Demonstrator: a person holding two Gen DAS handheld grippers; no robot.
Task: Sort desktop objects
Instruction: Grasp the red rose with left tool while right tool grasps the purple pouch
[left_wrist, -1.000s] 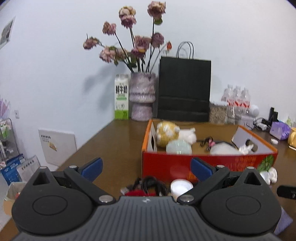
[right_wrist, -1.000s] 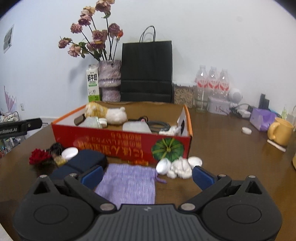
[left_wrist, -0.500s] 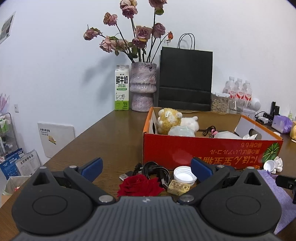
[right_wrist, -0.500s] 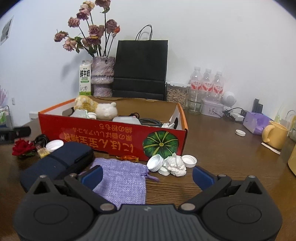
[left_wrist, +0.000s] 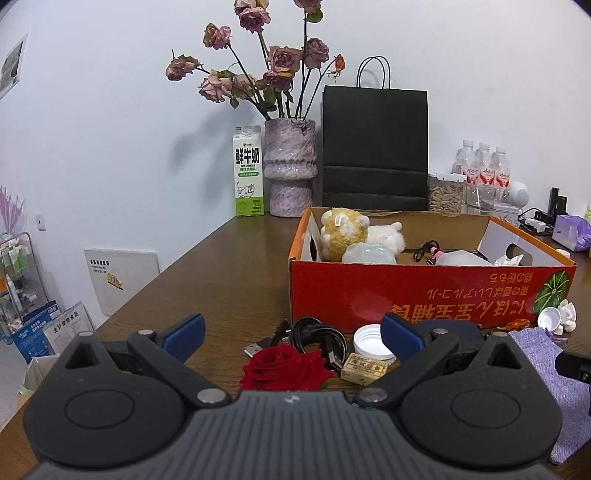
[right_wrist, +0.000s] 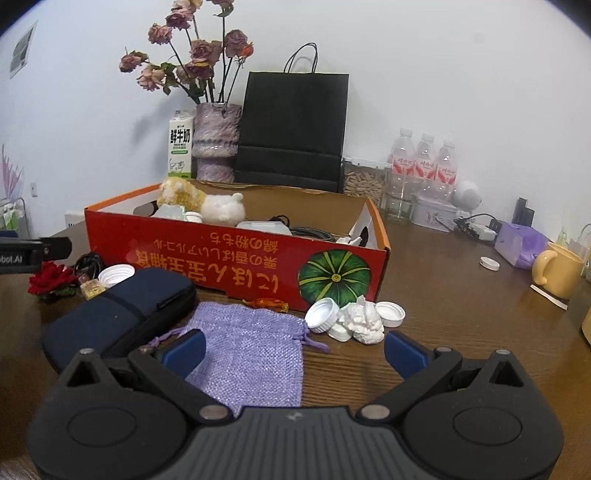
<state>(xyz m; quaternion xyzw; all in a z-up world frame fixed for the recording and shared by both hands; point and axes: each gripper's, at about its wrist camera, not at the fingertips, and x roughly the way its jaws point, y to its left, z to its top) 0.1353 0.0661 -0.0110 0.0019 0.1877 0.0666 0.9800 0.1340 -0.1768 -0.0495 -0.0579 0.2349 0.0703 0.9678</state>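
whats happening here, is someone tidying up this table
Yes, it looks like a desk sort in progress. A person holds two grippers, and both the left gripper and right gripper are open and empty. The red cardboard box already holds plush toys and cables. Still lying on the table in front of it are a red rose, a black cable, white caps, a navy case and a purple pouch.
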